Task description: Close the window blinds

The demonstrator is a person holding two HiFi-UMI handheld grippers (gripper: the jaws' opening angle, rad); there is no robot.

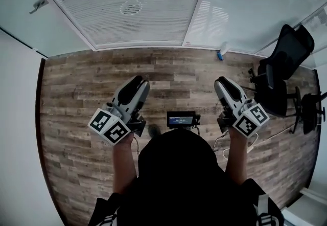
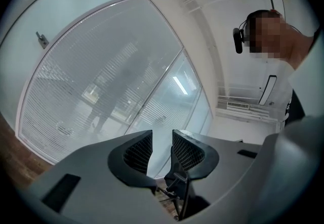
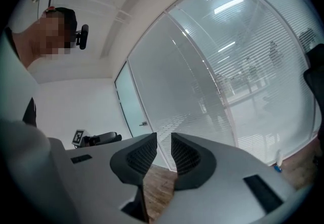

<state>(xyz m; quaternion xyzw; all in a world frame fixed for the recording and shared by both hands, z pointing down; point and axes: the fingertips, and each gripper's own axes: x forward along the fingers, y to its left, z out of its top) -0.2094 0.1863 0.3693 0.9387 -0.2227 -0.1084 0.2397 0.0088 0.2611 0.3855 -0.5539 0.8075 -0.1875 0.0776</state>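
The window blinds (image 1: 127, 5) hang with their slats down behind the glass wall, above the wooden floor, and a second panel of blinds (image 1: 255, 5) fills the pane to the right. Both grippers are held in the air well short of the glass. My left gripper (image 1: 139, 81) points at the left panel of blinds (image 2: 101, 91); its jaws stand a narrow gap apart with nothing between them (image 2: 162, 139). My right gripper (image 1: 219, 83) points towards the blinds (image 3: 243, 66) too, and its jaws (image 3: 163, 142) are likewise a little apart and empty.
Black office chairs (image 1: 286, 66) stand at the right by the glass, one also low in the left gripper view (image 2: 179, 187). A small blue bottle (image 1: 219, 56) sits at the foot of the window frame. A door handle (image 1: 38, 5) shows at the far left. A small screen (image 1: 181, 119) hangs at the person's chest.
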